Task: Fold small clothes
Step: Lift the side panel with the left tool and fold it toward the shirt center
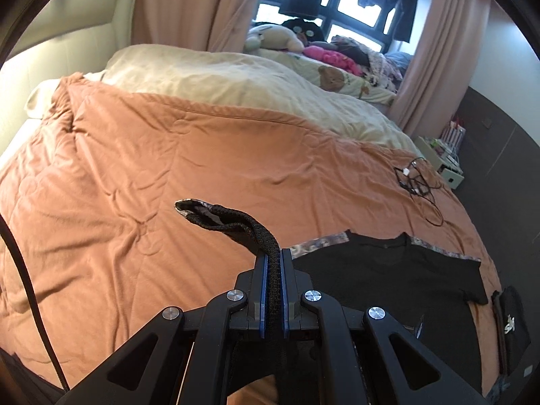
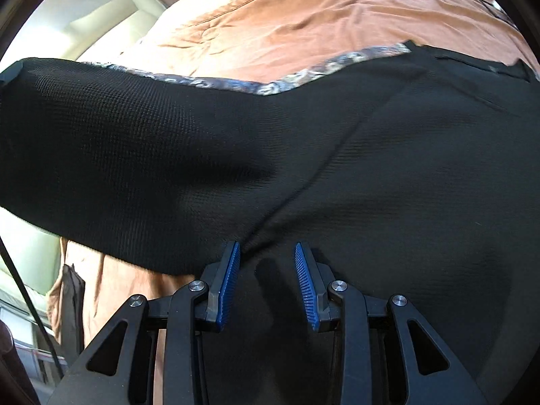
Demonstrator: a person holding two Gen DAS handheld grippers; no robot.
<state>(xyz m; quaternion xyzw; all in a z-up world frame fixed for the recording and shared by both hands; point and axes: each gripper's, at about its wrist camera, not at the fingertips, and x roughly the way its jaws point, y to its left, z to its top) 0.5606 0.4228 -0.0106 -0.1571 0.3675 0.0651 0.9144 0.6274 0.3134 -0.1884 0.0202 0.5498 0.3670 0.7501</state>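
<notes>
On the rumpled orange quilted bed [image 1: 168, 155], you are lifting the soft, limp black knit shirt [image 2: 371, 168] with the left hand-held gripper [image 1: 274, 260] clamped on its sleeve edge, the right hand-held gripper [image 2: 267, 253] hovering apart over its seam.

1. An orange quilt [image 1: 189, 155] covered most of a bed, wrinkled across its top.
2. A cream blanket [image 1: 236, 77] lay on the bed beyond it.
3. Tangled black cables [image 1: 416, 182] rested on the quilt near the right edge.
4. Pink curtains [image 1: 182, 3] framed a window [image 1: 344, 3] where dark clothes hung.
5. Stuffed toys [image 1: 273, 35] and pink bedding [image 1: 334, 57] sat below the window.
6. A small black bag [image 1: 511, 327] lay at the quilt's right edge.
</notes>
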